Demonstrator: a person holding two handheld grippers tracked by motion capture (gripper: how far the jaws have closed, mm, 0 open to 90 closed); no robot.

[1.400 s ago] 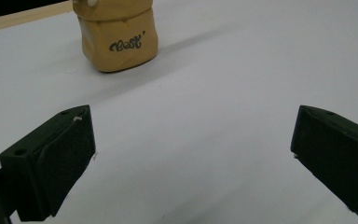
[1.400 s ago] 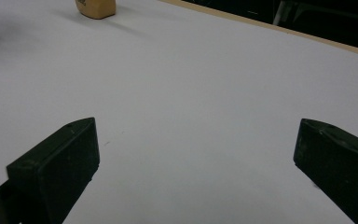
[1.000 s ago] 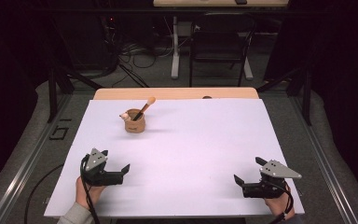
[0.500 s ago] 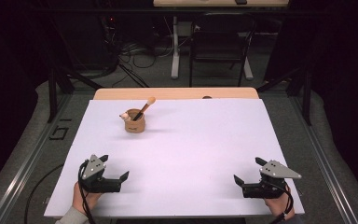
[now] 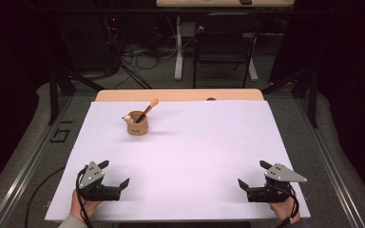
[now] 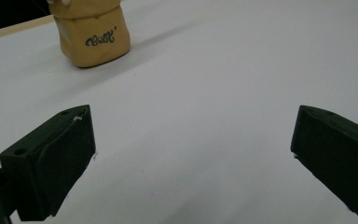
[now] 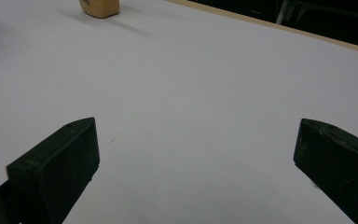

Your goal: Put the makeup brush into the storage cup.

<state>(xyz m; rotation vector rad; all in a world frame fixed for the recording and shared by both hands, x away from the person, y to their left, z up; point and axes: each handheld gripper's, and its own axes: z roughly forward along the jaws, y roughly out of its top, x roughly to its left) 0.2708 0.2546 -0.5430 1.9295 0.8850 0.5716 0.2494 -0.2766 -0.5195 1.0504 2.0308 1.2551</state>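
A small tan pot (image 5: 137, 124) with dark lettering stands on the white table sheet (image 5: 195, 142) at the back left, and a wooden-tipped stick (image 5: 147, 110) leans out of it. The same tan pot (image 6: 93, 32) sits at the top left of the left gripper view, and the pot's base (image 7: 99, 6) lies at the top edge of the right gripper view. My left gripper (image 5: 116, 173) rests near the front left edge, open and empty. My right gripper (image 5: 252, 175) rests near the front right edge, also open and empty. Both are far from the pot.
A wooden table edge (image 5: 180, 95) runs behind the white sheet. Beyond it stand a dark chair (image 5: 223, 42), a white post (image 5: 179, 47) and loose cables (image 5: 128, 57) on the floor. Metal rails (image 5: 33, 156) flank the table.
My left gripper has drifted slightly back toward the front edge. The right gripper and the pot have stayed put.
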